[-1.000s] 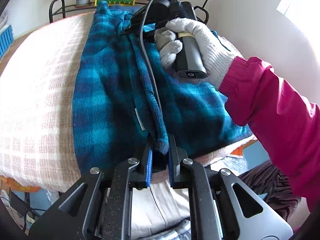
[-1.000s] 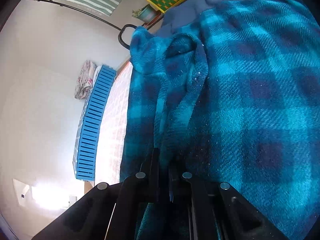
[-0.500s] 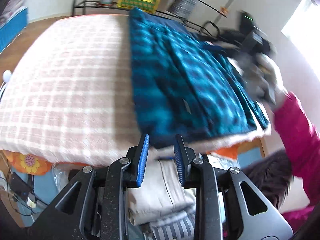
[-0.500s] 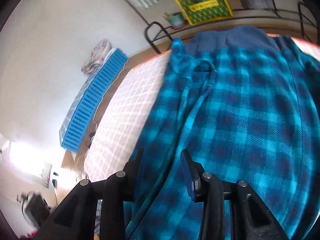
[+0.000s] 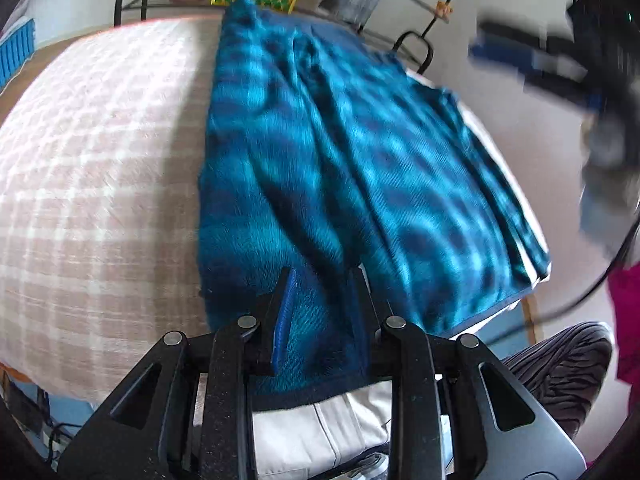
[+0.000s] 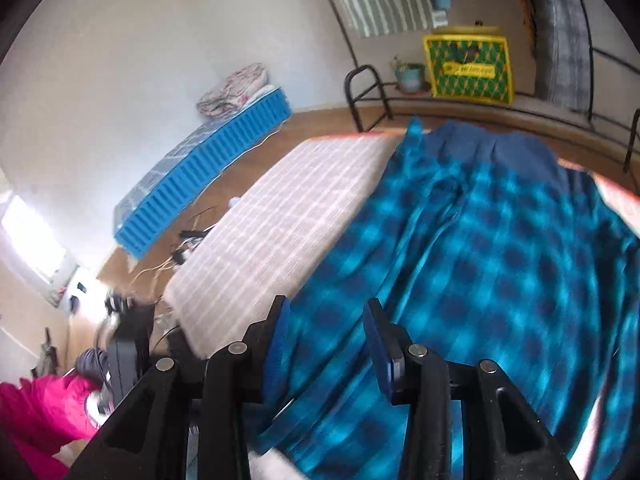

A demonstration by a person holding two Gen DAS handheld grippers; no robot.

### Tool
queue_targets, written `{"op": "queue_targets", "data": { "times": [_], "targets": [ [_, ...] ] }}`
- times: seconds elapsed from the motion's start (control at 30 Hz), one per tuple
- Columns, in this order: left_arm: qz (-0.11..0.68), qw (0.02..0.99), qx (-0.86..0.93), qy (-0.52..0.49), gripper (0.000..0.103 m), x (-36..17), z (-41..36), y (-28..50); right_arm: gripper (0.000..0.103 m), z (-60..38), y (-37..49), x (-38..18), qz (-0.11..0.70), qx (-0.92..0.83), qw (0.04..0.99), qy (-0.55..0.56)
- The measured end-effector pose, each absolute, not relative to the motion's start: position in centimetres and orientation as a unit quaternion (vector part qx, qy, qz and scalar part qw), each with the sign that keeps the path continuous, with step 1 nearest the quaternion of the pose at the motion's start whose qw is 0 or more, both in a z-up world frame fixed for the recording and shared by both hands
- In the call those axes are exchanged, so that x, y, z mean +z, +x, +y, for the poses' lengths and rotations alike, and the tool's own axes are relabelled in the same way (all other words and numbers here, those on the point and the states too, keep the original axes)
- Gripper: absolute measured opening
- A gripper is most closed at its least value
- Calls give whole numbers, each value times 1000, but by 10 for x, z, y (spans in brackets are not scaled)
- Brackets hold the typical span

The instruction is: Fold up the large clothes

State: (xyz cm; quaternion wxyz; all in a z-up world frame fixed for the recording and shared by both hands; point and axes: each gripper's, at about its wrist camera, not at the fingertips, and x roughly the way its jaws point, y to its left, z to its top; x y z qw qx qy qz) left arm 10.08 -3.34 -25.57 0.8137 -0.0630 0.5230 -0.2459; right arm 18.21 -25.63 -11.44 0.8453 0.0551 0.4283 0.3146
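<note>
A blue plaid fleece garment (image 5: pixel 340 152) lies lengthwise on the right half of the bed, its near hem at the bed's front edge. My left gripper (image 5: pixel 322 280) is over that hem, jaws apart. Fabric lies between the fingers but the pads do not press it. My right gripper (image 6: pixel 326 312) hovers above the garment (image 6: pixel 500 260). Its jaws are opening and nothing is between them. In the left wrist view the right gripper (image 5: pixel 480 40) is a blur high at the right, with its cable hanging down.
A pink and white checked cover (image 5: pixel 100 160) lies on the bed. Folded pale clothes (image 5: pixel 320 432) sit below the front edge. A blue slatted mat (image 6: pixel 200 176) leans on the left wall. A yellow-green box (image 6: pixel 468 68) and a metal rack (image 6: pixel 364 92) stand behind the bed. A pink sleeve (image 6: pixel 44 408) is at lower left.
Both grippers let go of the garment fold they pinched. The right one opened and rose well above the bed. The left one drew back, then came forward over the near hem.
</note>
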Motion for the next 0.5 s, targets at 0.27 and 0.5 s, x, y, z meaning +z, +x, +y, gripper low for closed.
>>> {"op": "queue_targets", "data": {
  "times": [0.27, 0.5],
  "targets": [
    [512, 824, -239, -43, 26, -248, -29, 103, 56, -235, 306, -108, 420, 288, 861, 14],
    [507, 832, -212, -82, 26, -246, -7, 132, 65, -217, 428, -180, 459, 230, 858, -8]
  ]
}}
